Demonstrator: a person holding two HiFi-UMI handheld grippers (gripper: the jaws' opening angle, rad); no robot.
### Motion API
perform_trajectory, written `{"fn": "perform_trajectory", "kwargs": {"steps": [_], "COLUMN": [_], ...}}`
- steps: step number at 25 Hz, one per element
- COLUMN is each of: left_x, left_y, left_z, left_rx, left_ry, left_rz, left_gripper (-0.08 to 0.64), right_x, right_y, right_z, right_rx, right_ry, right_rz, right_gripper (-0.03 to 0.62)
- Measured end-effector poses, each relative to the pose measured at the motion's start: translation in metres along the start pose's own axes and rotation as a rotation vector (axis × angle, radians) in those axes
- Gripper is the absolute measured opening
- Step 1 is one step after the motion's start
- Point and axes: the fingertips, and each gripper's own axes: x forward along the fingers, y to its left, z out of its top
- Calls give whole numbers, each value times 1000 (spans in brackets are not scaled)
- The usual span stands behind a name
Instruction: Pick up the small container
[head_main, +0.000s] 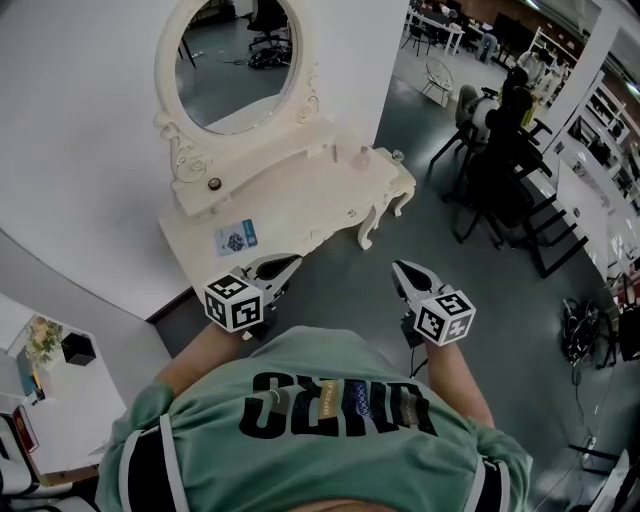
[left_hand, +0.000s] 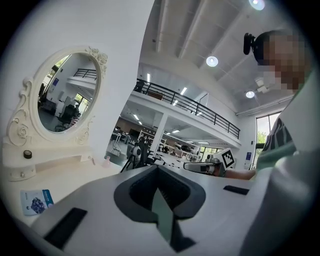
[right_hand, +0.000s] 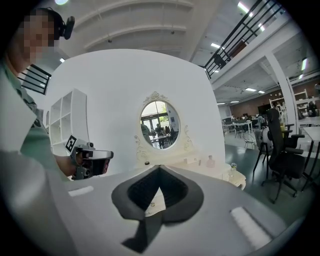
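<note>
A cream surface (head_main: 300, 210) with an oval mirror (head_main: 235, 60) stands at 12 o'clock from the left claw (head_main: 290, 262) and right claw (head_main: 400, 268), both pinched together and empty. The small container (head_main: 214, 184), dark and round, sits under the mirror at the left claw's 11 o'clock, its contents hidden.

Logged at bottom centre: right gripper (right_hand: 159, 168), jaws closed tip to tip, gripping nothing. Seen beyond the tips: cream dressing table (right_hand: 200, 169) against a curved white wall (right_hand: 115, 85), carrying an oval mirror (right_hand: 157, 118) in a carved frame. Noted on the shelf under the mirror: small dark round object (right_hand: 146, 163). Noted further right on the tabletop: pale pink bottle (right_hand: 210, 161), then clear bottle (right_hand: 232, 170) near the edge. Recorded at left: left gripper (right_hand: 107, 156) in a hand, apart from the table. Recorded far right: black chairs (right_hand: 280, 150).
</note>
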Motion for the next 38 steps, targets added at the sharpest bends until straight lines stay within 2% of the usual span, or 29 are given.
{"fn": "perform_trajectory", "kwargs": {"steps": [9, 20, 28, 35, 38], "left_x": [38, 76, 90, 115, 129], "left_y": [-30, -46, -10, 46, 57], "left_z": [-3, -19, -16, 10, 32], "left_rx": [15, 16, -13, -19, 4], "left_ry": [-8, 25, 48, 62, 70], "left_rz": [-7, -3, -15, -101, -156], "left_gripper": [3, 3, 3, 3, 3], "right_x": [-28, -41, -3, 45, 59], "right_y": [-30, -71, -83, -92, -94], "right_z": [8, -6, -8, 15, 38], "right_rx": [-25, 4, 26, 13, 2], "right_ry": [-10, -8, 16, 15, 6], "right_rz": [21, 29, 24, -41, -75], "right_gripper": [8, 8, 8, 8, 8]}}
